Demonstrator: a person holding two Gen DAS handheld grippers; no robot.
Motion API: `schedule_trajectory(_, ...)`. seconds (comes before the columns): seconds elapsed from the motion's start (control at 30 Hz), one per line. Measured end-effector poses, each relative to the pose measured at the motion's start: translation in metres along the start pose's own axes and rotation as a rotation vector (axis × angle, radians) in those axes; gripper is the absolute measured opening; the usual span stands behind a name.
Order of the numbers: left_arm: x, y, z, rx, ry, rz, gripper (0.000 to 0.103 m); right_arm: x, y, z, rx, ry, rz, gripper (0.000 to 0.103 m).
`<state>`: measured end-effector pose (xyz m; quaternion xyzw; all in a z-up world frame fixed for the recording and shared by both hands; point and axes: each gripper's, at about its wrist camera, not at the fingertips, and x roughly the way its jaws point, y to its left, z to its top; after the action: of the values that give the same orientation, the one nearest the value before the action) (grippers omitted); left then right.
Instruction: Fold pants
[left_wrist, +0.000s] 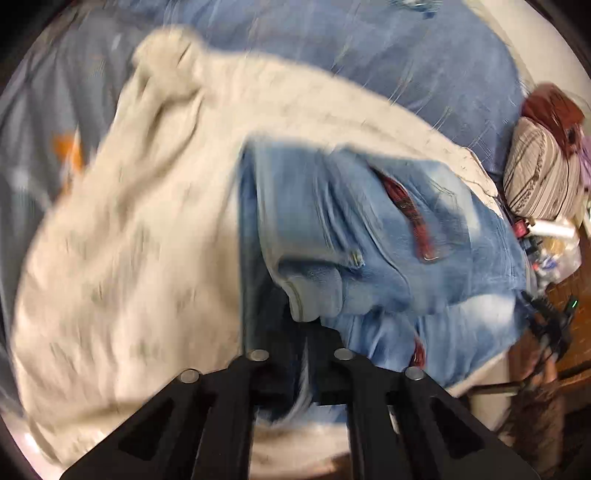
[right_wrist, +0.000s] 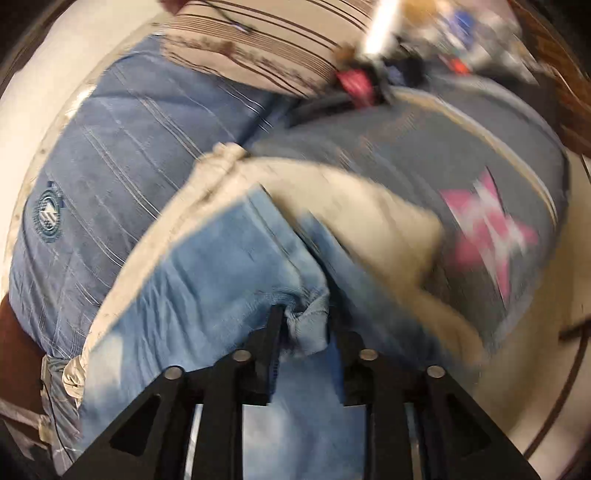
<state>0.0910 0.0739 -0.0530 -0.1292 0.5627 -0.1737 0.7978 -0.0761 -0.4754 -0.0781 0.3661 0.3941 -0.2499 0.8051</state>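
Light blue jeans (left_wrist: 388, 229) lie bunched on a cream cloth (left_wrist: 147, 221), with a red-lined slit showing in the denim. My left gripper (left_wrist: 308, 323) points down at them and is shut on a folded hem of the jeans, which hides its fingertips. In the right wrist view the jeans (right_wrist: 207, 280) spread toward the lower left. My right gripper (right_wrist: 308, 326) has a wad of denim hem between its fingers (right_wrist: 275, 325), and the wad fills the gap. Both views are blurred by motion.
A blue striped bedspread (left_wrist: 406, 74) (right_wrist: 129, 147) lies under the cream cloth (right_wrist: 369, 214). A grey cover with a pink star (right_wrist: 487, 229) is at right. A striped pillow (left_wrist: 543, 177) (right_wrist: 277, 44) and small clutter (left_wrist: 554, 240) sit at the bed's edge.
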Motion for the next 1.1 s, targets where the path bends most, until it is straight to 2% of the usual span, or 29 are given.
schedule_trajectory(0.07, -0.018, 0.015, -0.01, -0.049, -0.019, -0.035, 0.005, -0.015, 0.0, -0.011, 0.003, -0.02, 0.003, 0.035)
schedule_trajectory(0.13, -0.038, 0.035, -0.017, -0.138, -0.041, -0.124, 0.011, -0.037, 0.008, -0.021, -0.003, -0.044, 0.029, 0.049)
schedule_trajectory(0.17, -0.043, 0.041, -0.016, -0.174, -0.041, -0.165, 0.017, -0.045, 0.013, -0.025, -0.004, -0.049, 0.062, 0.056)
schedule_trajectory(0.2, -0.047, 0.045, -0.016, -0.212, -0.04, -0.209, 0.024, -0.05, 0.021, -0.03, -0.009, -0.051, 0.097, 0.067)
schedule_trajectory(0.23, -0.048, 0.047, -0.015, -0.239, -0.042, -0.244, 0.035, -0.054, 0.033, -0.037, -0.019, -0.048, 0.138, 0.073)
schedule_trajectory(0.27, -0.048, 0.049, -0.012, -0.253, -0.045, -0.259, 0.044, -0.052, 0.044, -0.043, -0.029, -0.029, 0.184, 0.075)
schedule_trajectory(0.33, -0.04, 0.045, -0.006, -0.267, -0.04, -0.268, 0.046, -0.04, 0.066, -0.059, -0.047, 0.04, 0.268, 0.076)
schedule_trajectory(0.43, -0.016, 0.042, 0.004, -0.29, 0.01, -0.294, 0.046, -0.005, 0.105, -0.092, -0.061, 0.23, 0.397, 0.076)
schedule_trajectory(0.57, 0.001, 0.054, 0.013, -0.35, 0.024, -0.318, 0.046, 0.03, 0.147, -0.134, -0.061, 0.409, 0.524, 0.076)
schedule_trajectory(0.7, 0.025, 0.07, 0.031, -0.399, 0.034, -0.349, 0.046, 0.052, 0.177, -0.163, -0.064, 0.509, 0.561, 0.076)
schedule_trajectory(0.73, 0.032, 0.073, 0.034, -0.412, 0.045, -0.355, 0.047, 0.058, 0.183, -0.17, -0.04, 0.535, 0.6, 0.076)
schedule_trajectory(0.87, 0.057, 0.079, 0.047, -0.454, 0.069, -0.383, 0.047, 0.074, 0.204, -0.182, 0.007, 0.559, 0.667, 0.076)
schedule_trajectory(0.9, 0.061, 0.078, 0.051, -0.451, 0.068, -0.385, 0.046, 0.074, 0.207, -0.184, -0.002, 0.545, 0.657, 0.073)
schedule_trajectory(0.93, 0.063, 0.078, 0.054, -0.45, 0.064, -0.378, 0.041, 0.073, 0.21, -0.183, -0.01, 0.529, 0.647, 0.061)
schedule_trajectory(0.97, 0.063, 0.077, 0.056, -0.447, 0.054, -0.364, 0.026, 0.073, 0.212, -0.184, -0.018, 0.513, 0.633, 0.048)
schedule_trajectory(1.0, 0.062, 0.076, 0.058, -0.443, 0.045, -0.353, 0.017, 0.076, 0.213, -0.186, -0.019, 0.524, 0.625, 0.008)
schedule_trajectory(1.1, 0.046, 0.068, 0.054, -0.414, 0.02, -0.365, 0.016, 0.067, 0.21, -0.188, -0.018, 0.497, 0.635, 0.007)
